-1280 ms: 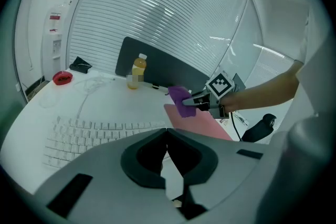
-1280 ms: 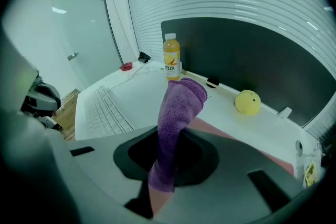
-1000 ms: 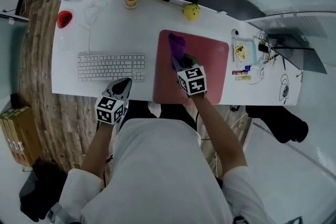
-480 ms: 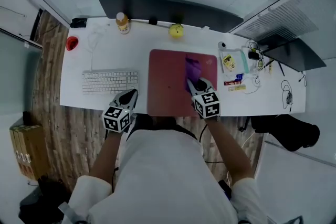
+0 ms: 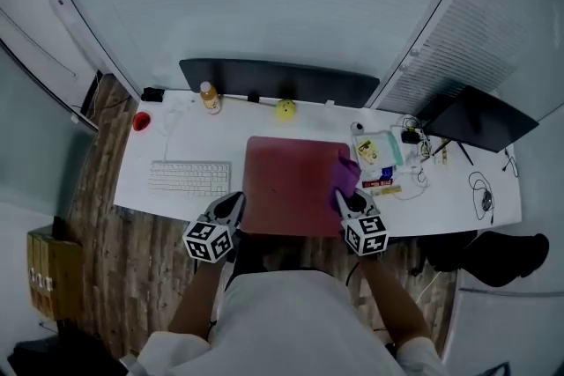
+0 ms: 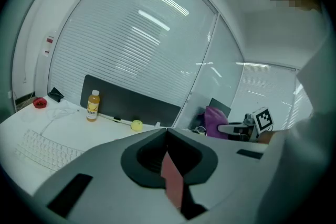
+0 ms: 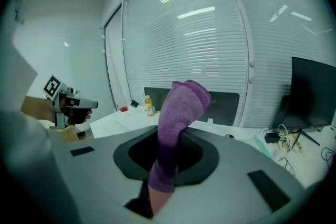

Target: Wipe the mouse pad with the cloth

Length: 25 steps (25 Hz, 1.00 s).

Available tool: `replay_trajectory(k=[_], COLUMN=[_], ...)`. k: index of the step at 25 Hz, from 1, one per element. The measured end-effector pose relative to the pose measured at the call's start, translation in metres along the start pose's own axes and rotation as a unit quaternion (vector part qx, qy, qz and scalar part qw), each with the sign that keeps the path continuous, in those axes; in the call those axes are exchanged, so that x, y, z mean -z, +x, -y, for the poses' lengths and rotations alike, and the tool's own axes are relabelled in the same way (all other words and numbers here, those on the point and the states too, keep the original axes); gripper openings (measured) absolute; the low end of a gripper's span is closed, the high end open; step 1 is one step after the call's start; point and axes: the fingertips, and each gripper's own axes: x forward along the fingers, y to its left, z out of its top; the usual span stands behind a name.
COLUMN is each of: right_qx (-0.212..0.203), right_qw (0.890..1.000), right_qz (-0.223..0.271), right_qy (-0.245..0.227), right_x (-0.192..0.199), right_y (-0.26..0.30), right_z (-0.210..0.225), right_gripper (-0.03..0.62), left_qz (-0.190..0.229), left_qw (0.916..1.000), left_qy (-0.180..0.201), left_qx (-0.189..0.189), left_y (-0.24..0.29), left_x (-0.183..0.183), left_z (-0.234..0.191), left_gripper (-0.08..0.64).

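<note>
**A:** At the right edge of the red mouse pad point(image 5: 286, 185), the right gripper point(image 5: 350, 203) is clamping the purple cloth point(image 5: 345, 174). A second ago it was working the pad's upper left, and half a second ago right of centre. So it has been sweeping across.

**B:** Is the cloth still pressing down?

**A:** It isn't looking that way. In the right gripper view the cloth is standing up out of the jaws, folded over at the top. It is showing against the window blinds rather than lying on red. I'm reading that as the gripper tilting up and the cloth coming off the surface.

**B:** And the other side?

**A:** The left gripper point(image 5: 233, 202) is hovering off the pad's near-left corner, over the desk point(image 5: 264, 126) edge beside the white keyboard point(image 5: 189, 178). Its jaws are meeting at the tips and gripping nothing. It has barely been moving.

**B:** Meaning for the job?

**A:** One full pass is probably finishing. Either another stroke is coming, or the wiping is winding down.
</note>
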Motion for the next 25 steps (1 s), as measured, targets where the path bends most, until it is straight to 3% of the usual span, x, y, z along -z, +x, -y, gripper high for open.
replay_trajectory(k=[6,12,18,25], right_qx=[-0.004,0.012,0.042,0.046], right_qw=[0.999,0.997,0.995,0.994], right_qz=[0.040,0.069,0.092,0.102], right_qy=[-0.016,-0.026,-0.009,-0.004], right_x=[-0.010,-0.023,-0.034,-0.048], right_y=[-0.037,-0.063,-0.073,-0.071], right_z=[0.009,0.014,0.015,0.002], right_gripper=[0.069,0.069,0.069,0.069], left_qz=[0.047,0.036,0.048,0.061], left_qw=[0.9980,0.9947,0.9937,0.9925], left_qy=[0.036,0.089,0.095,0.100], left_qx=[-0.022,-0.038,-0.036,-0.033], left_y=[-0.030,-0.056,-0.078,-0.089], left_x=[-0.029,-0.033,-0.049,-0.068], left_z=[0.031,0.034,0.019,0.006], left_gripper=[0.018,0.018,0.018,0.018])
